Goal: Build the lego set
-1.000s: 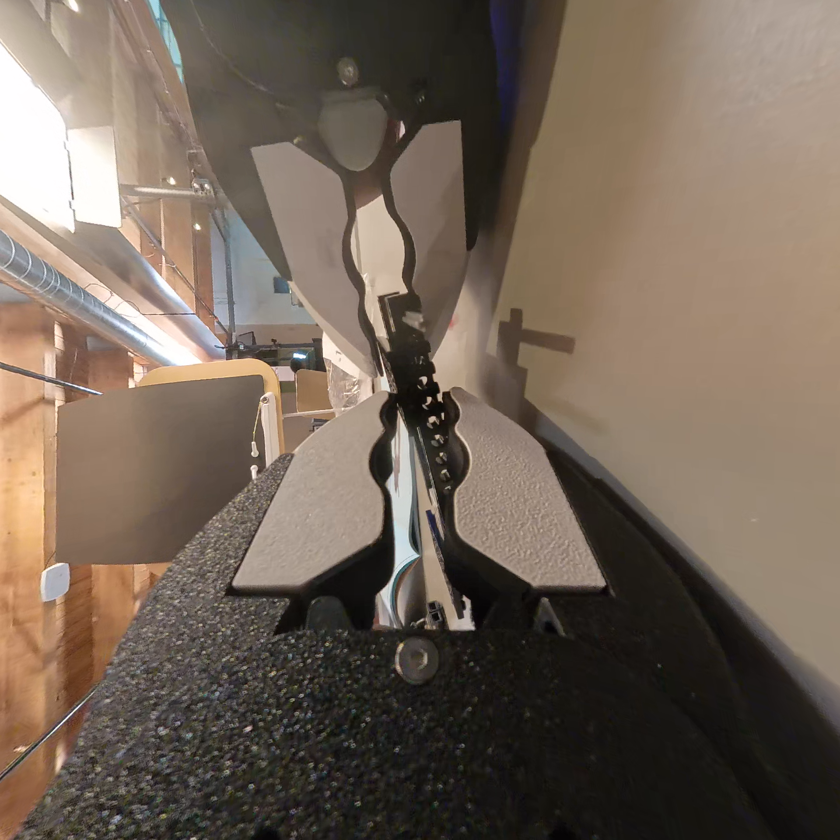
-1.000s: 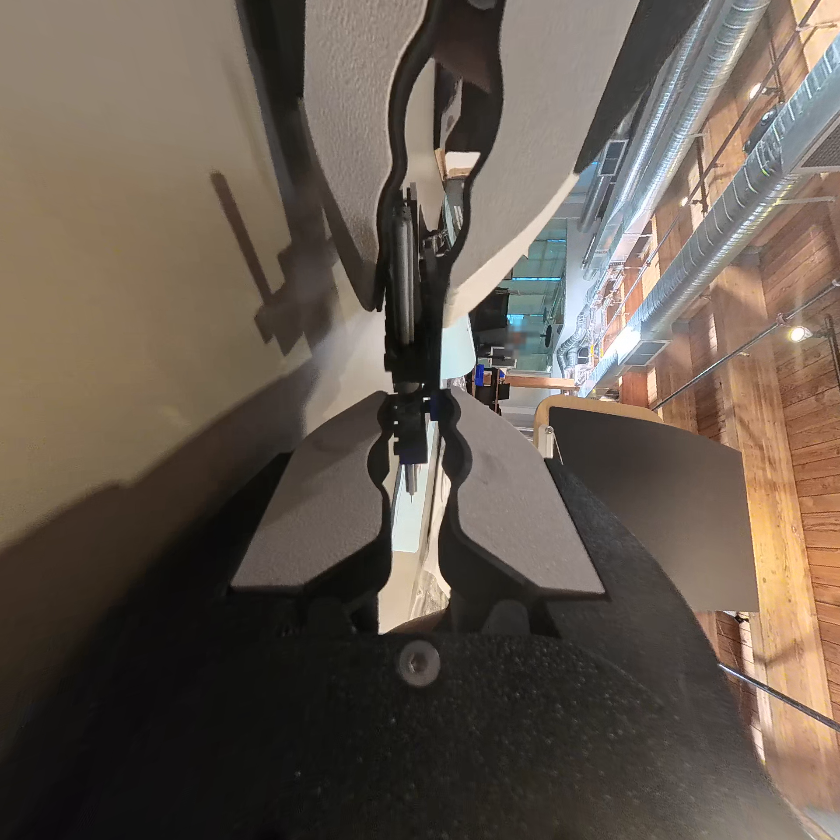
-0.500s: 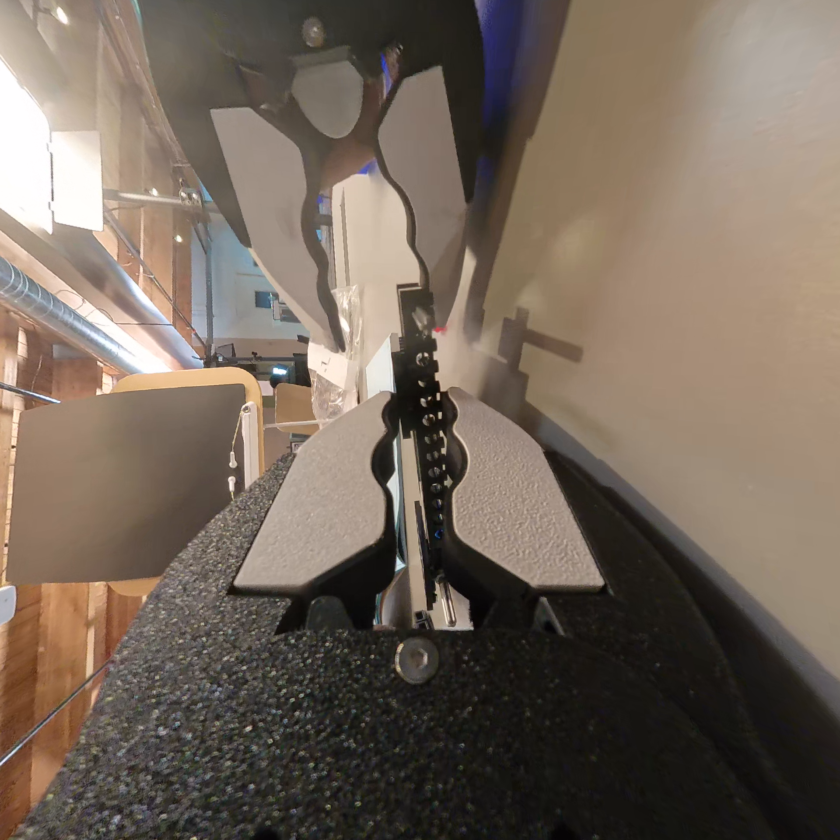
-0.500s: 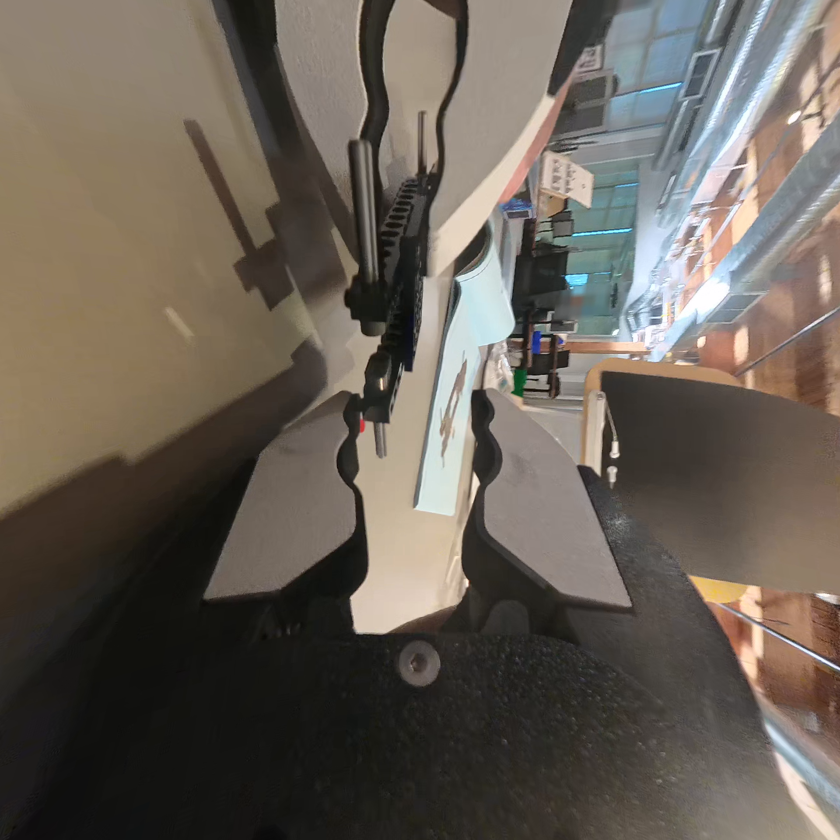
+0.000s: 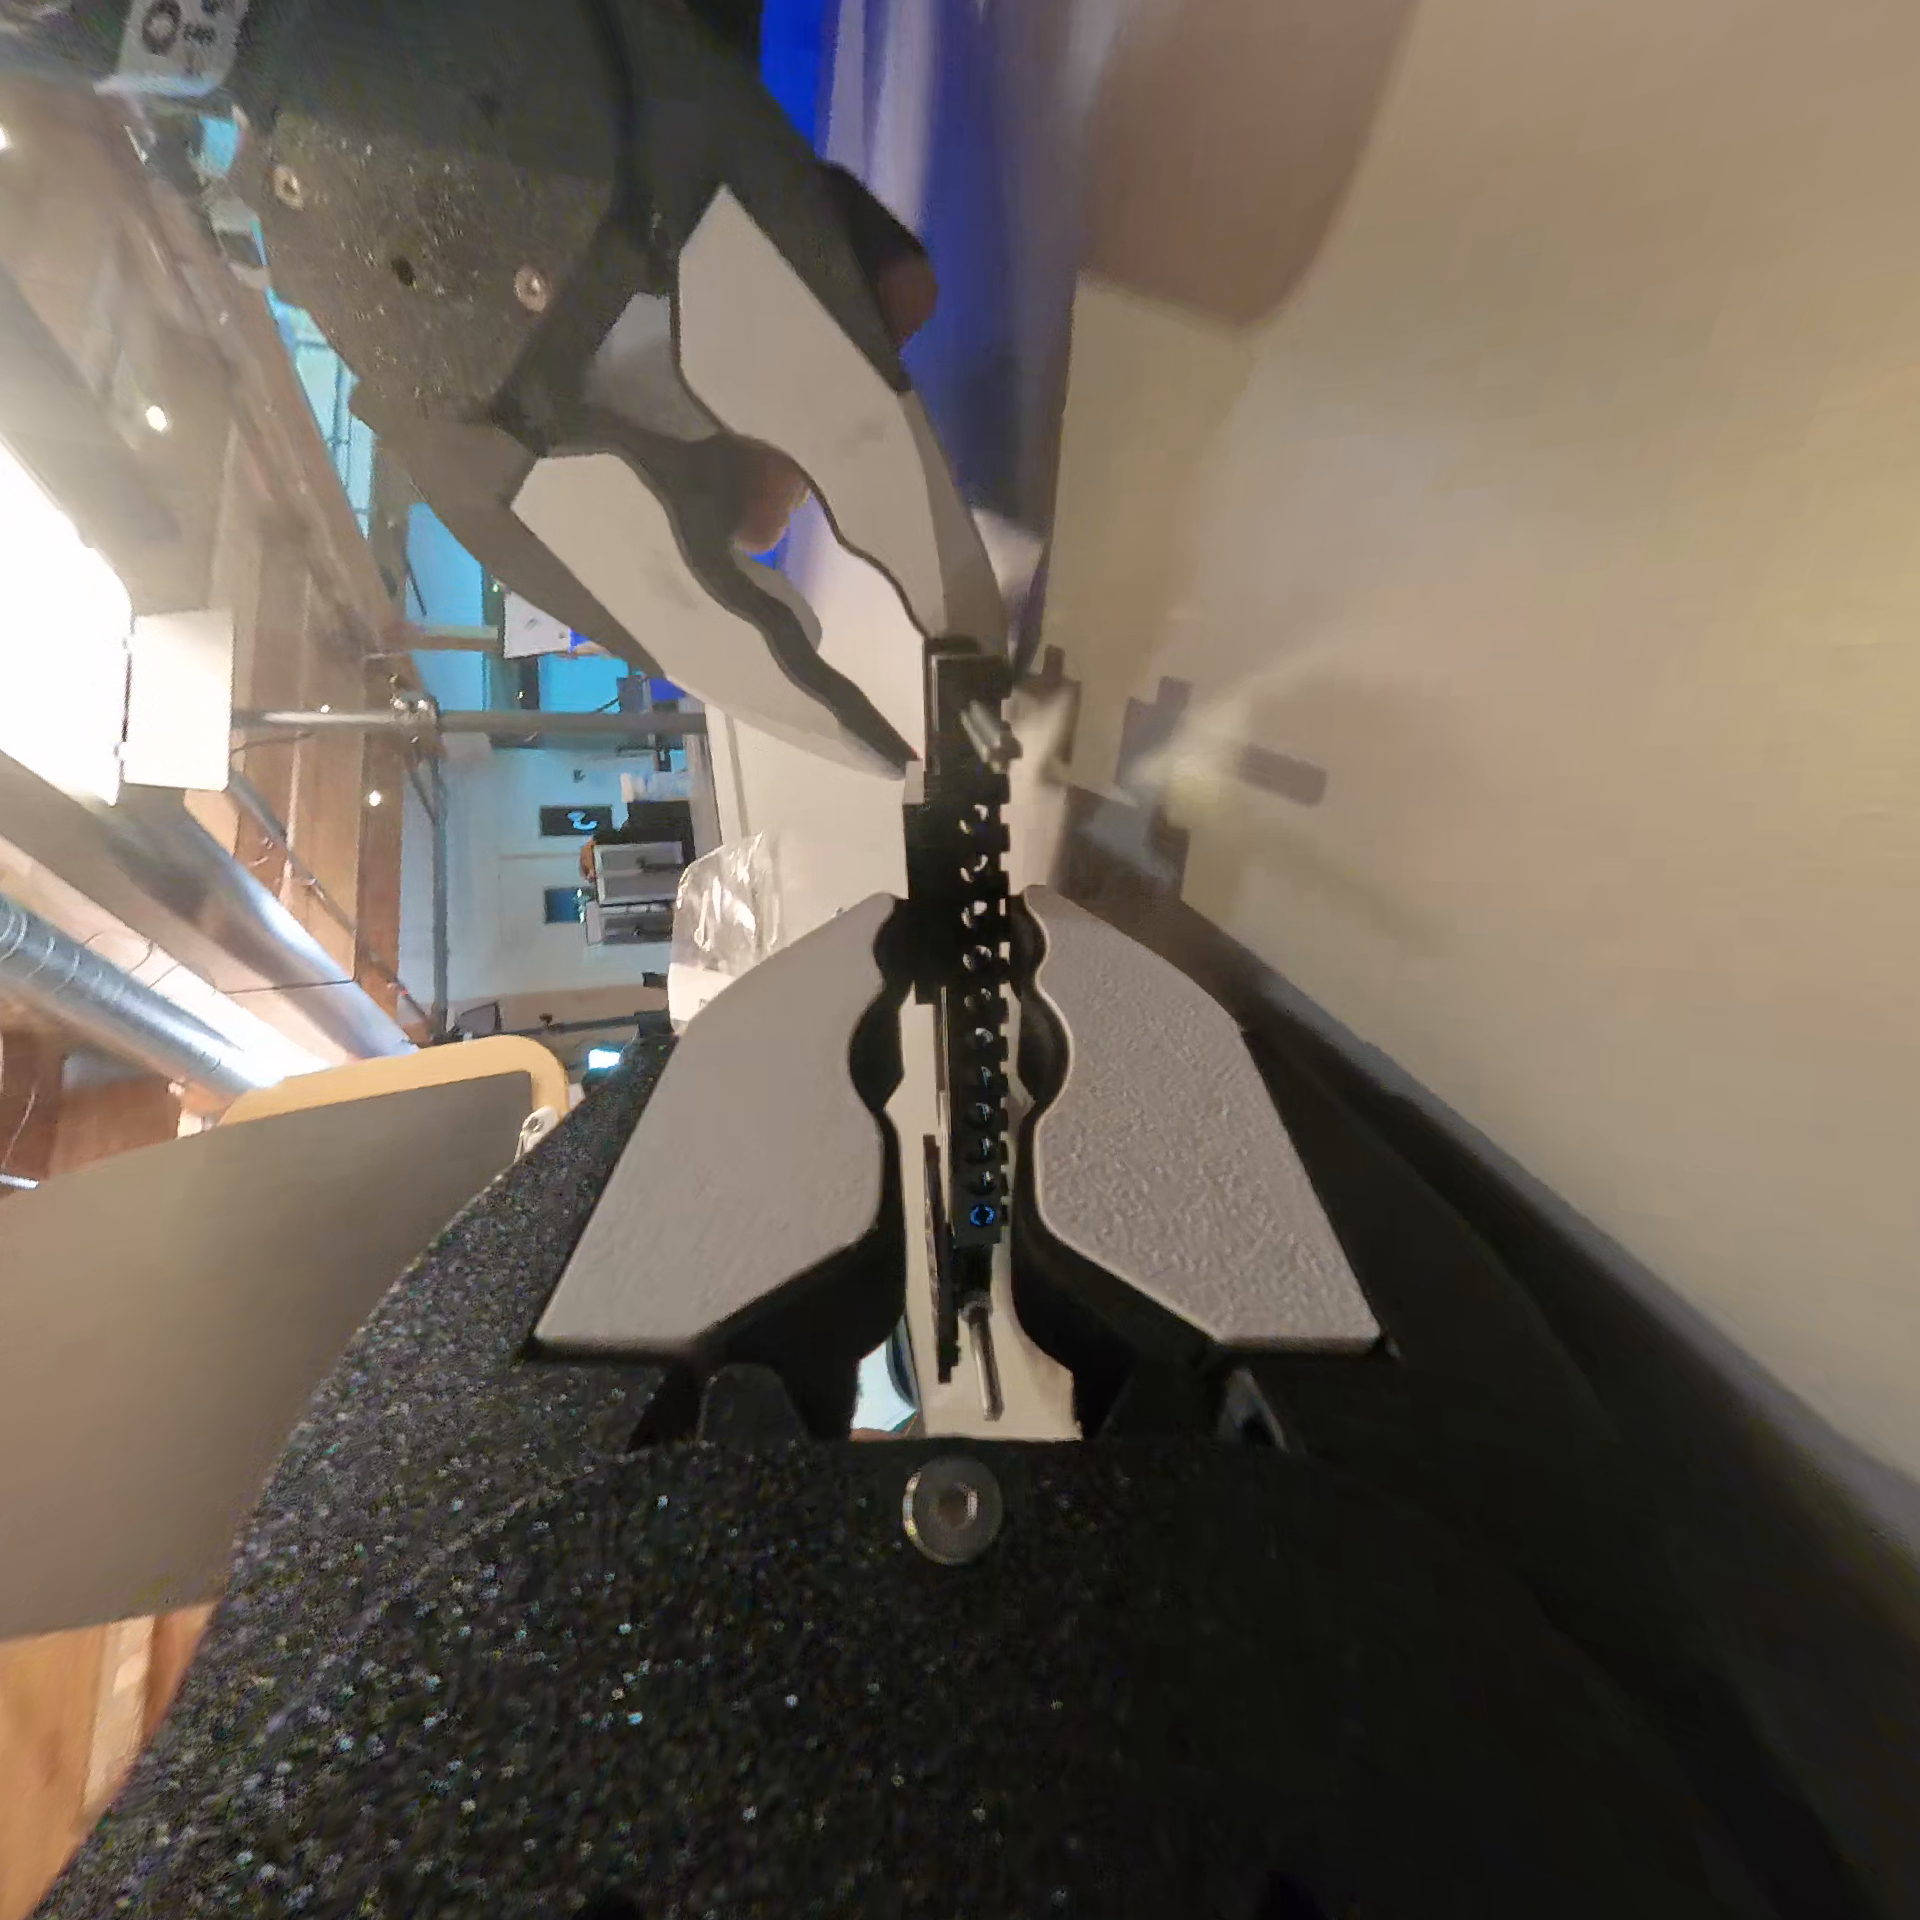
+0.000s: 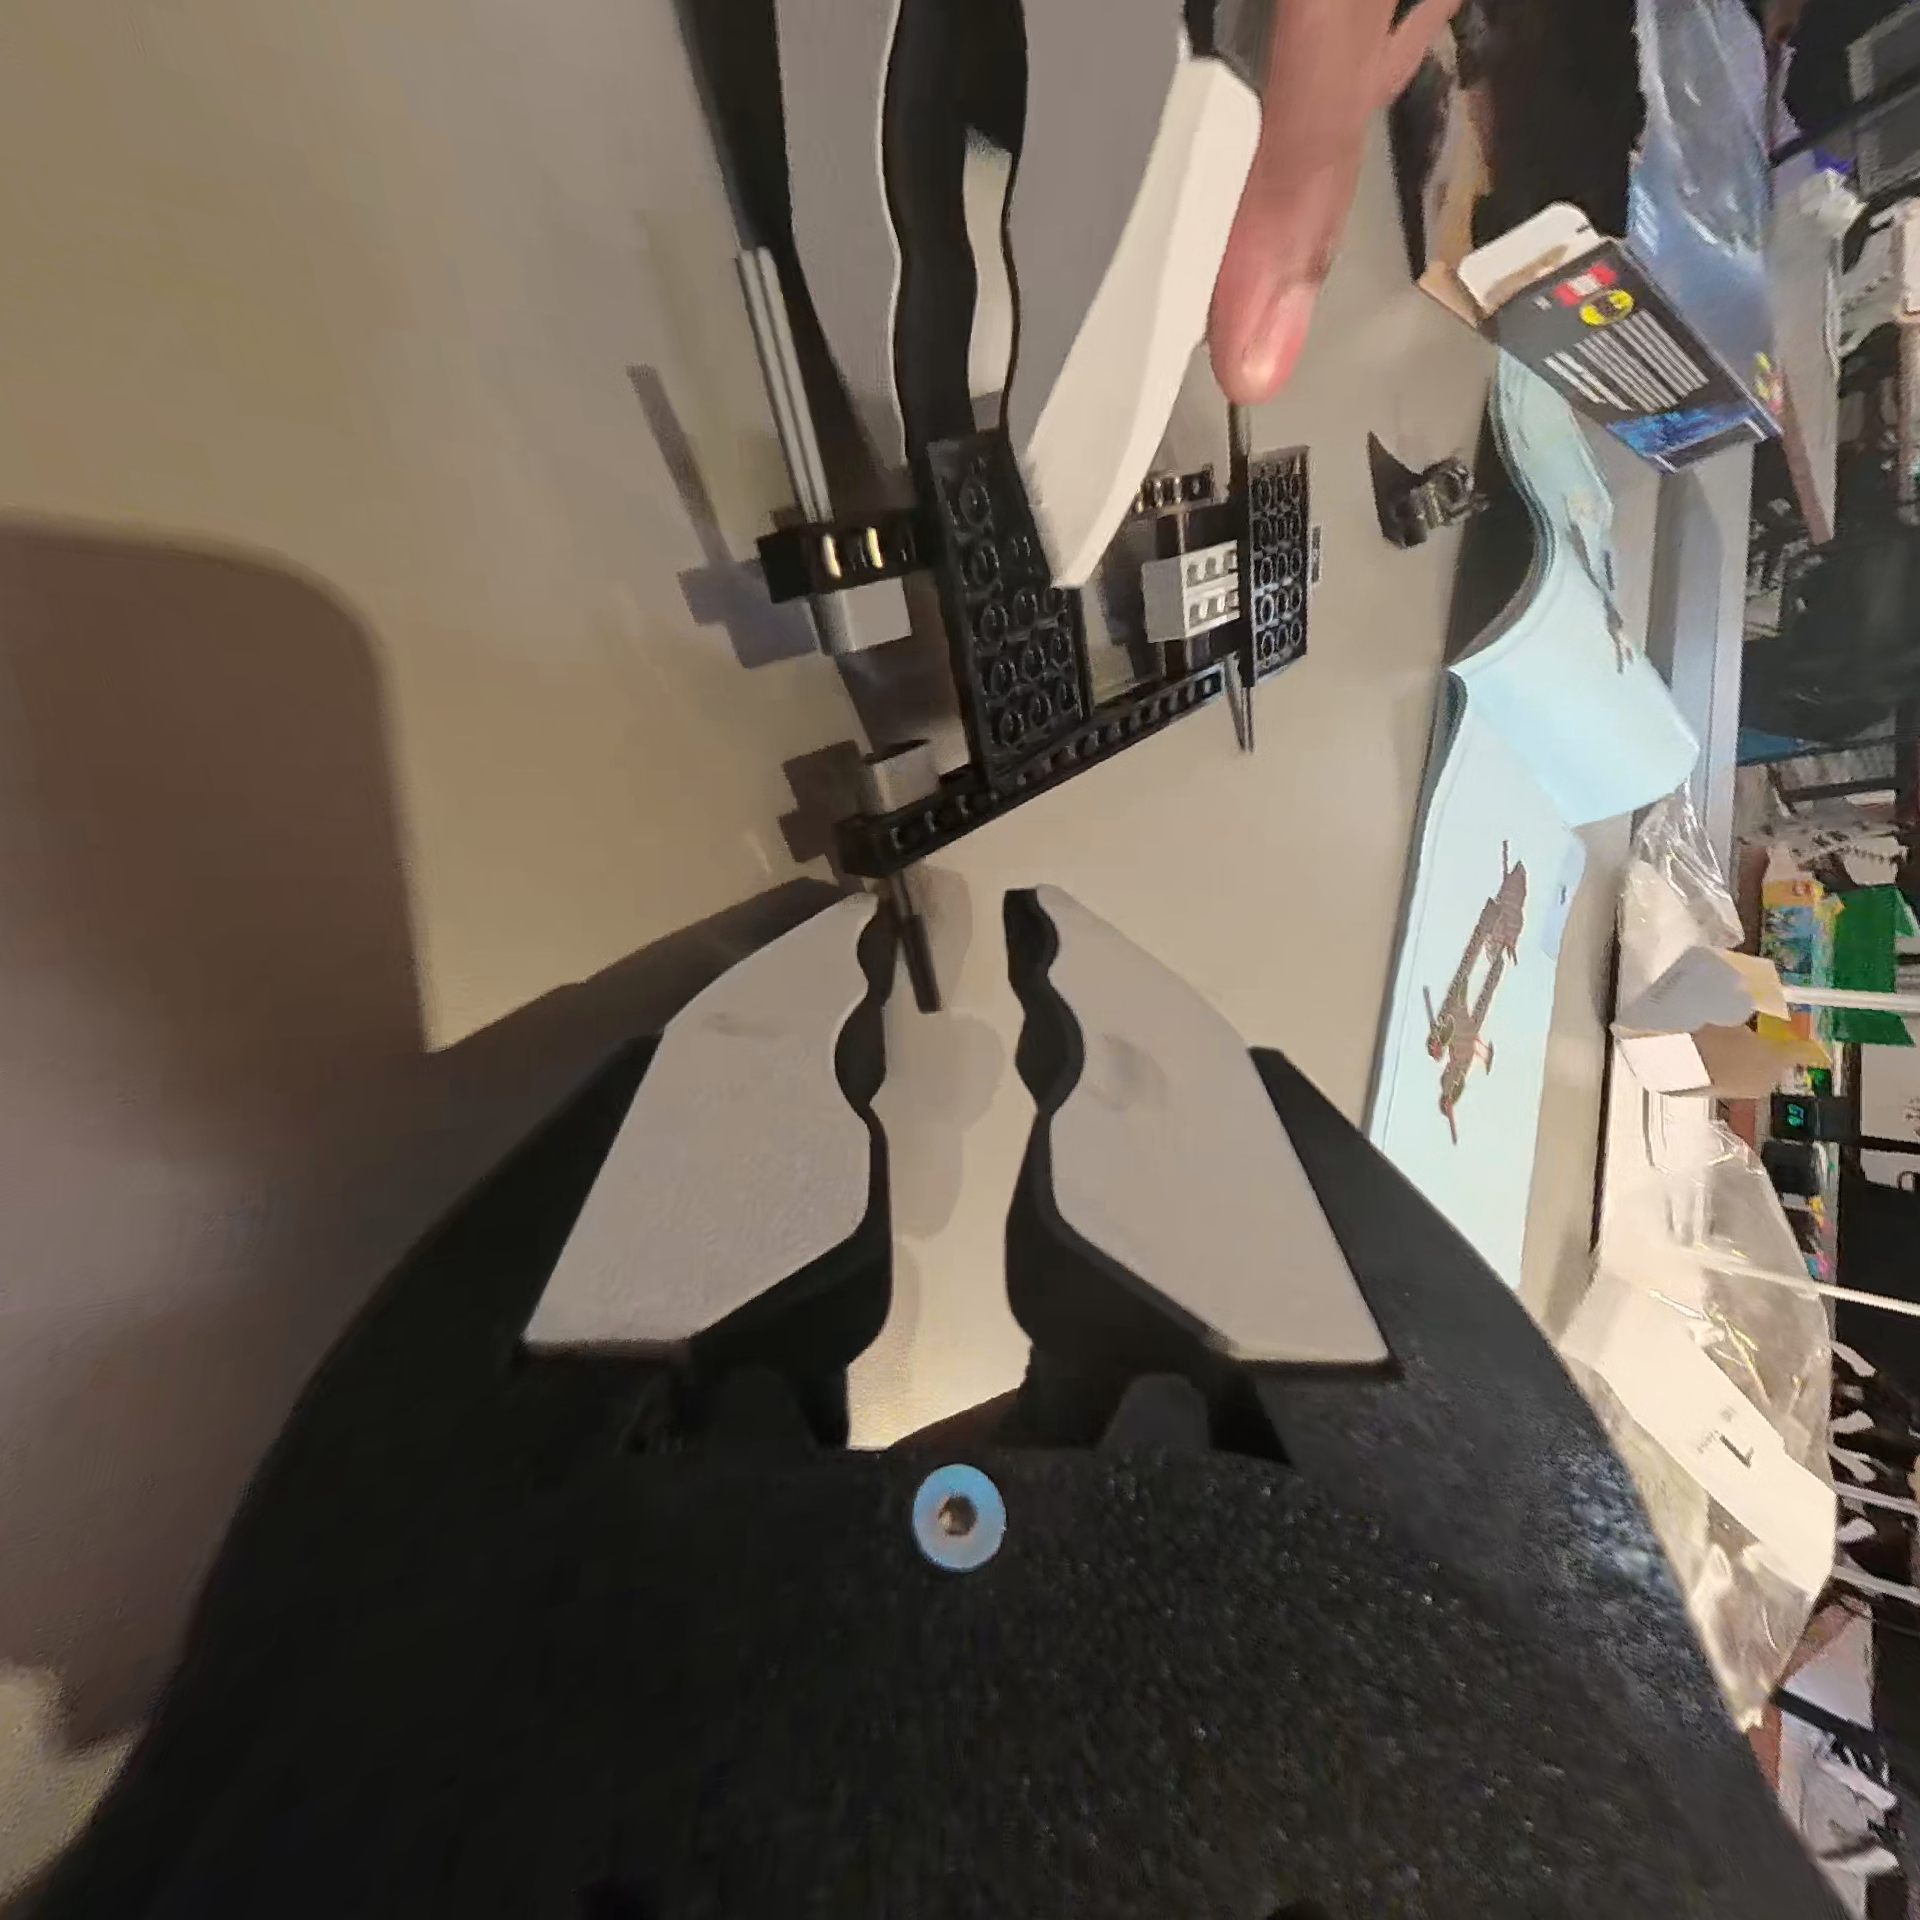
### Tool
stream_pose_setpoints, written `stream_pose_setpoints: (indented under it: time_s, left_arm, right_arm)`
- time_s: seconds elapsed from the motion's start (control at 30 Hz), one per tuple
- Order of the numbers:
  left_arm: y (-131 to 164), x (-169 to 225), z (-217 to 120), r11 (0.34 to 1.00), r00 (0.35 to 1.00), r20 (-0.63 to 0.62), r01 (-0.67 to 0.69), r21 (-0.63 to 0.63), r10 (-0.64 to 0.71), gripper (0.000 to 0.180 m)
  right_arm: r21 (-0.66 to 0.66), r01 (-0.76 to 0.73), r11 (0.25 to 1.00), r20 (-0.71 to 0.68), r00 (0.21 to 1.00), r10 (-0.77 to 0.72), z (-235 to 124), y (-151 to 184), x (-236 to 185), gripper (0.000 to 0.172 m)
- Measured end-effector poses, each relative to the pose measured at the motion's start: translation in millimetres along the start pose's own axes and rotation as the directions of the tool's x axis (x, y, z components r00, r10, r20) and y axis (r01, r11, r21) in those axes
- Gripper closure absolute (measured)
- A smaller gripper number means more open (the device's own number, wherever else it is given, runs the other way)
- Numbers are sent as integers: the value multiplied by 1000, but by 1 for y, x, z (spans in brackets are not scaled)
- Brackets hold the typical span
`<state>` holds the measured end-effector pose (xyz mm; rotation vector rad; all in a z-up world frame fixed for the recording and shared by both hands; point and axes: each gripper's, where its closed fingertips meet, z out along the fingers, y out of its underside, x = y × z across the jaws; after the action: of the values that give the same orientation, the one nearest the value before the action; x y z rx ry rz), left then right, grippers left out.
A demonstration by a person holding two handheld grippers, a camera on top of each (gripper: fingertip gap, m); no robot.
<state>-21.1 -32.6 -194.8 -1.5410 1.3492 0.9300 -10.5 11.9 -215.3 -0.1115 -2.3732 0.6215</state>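
Right tongs (image 6: pixel 940 914) backed off brick assembly (image 6: pixel 1029 623), left tongs (image 5: pixel 961 925) clamping.

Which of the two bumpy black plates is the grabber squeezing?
The bigger studded black plate, pinched by the far left gripper. The narrower black plate stands free farther right, behind a grey brick.

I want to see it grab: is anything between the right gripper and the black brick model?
Nothing visible is. The right gripper stands open right at the black brick model, whose thin dark pin pokes between its fingers.
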Motion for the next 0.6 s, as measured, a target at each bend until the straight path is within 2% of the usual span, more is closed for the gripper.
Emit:
stream_pose_setpoints:
  time_s: [0.17,0.4,0.5,0.6]
  left_arm:
    - [-2,6,1,1000,998,-68,-2,14,3,160]
    - [-5,4,-3,998,982,-179,62,22,-57,148]
    - [-3,10,-6,991,953,-275,136,15,-127,138]
    - [-1,10,-12,962,893,-375,273,10,-249,129]
  right_arm:
    - [11,6,1000,27,1000,-7,3,-1,-6,164]
    - [18,32,999,12,999,-32,4,-3,-4,164]
    - [12,57,998,-14,998,-57,6,-2,-1,163]
    - [12,71,997,-27,997,-71,6,-1,0,163]
